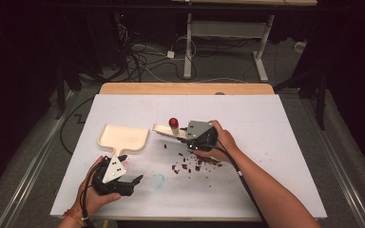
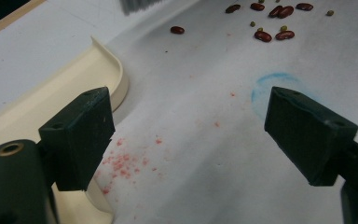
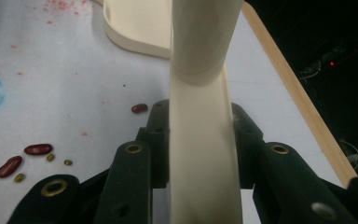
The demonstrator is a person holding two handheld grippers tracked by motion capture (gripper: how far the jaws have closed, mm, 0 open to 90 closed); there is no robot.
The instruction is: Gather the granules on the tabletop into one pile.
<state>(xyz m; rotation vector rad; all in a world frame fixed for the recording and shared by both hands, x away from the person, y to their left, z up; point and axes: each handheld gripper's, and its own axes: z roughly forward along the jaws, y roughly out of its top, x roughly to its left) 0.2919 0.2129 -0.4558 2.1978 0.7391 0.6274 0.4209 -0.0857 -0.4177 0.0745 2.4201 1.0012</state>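
Note:
A cream dustpan point(image 1: 123, 137) lies flat on the white sheet at the left, its handle pointing toward the person. My left gripper point(image 1: 129, 172) rests beside that handle, open, with bare paper between its jaws point(image 2: 186, 135); its left jaw is close to the dustpan's rim point(image 2: 107, 70). My right gripper point(image 1: 186, 135) is shut on the handle of a cream brush point(image 1: 164, 130), which reaches left toward the dustpan. The handle point(image 3: 200, 116) runs straight up between the jaws of the right gripper point(image 3: 200, 140). Red beans point(image 1: 195, 164) lie scattered under the right hand.
A red ball point(image 1: 173, 122) sits just behind the brush. A faint blue ring point(image 1: 158, 180) and pink smudges point(image 2: 121, 163) mark the paper. A few small green bits lie among the beans point(image 2: 270, 32). The table's wooden far edge point(image 1: 185, 88) borders a dark floor with cables.

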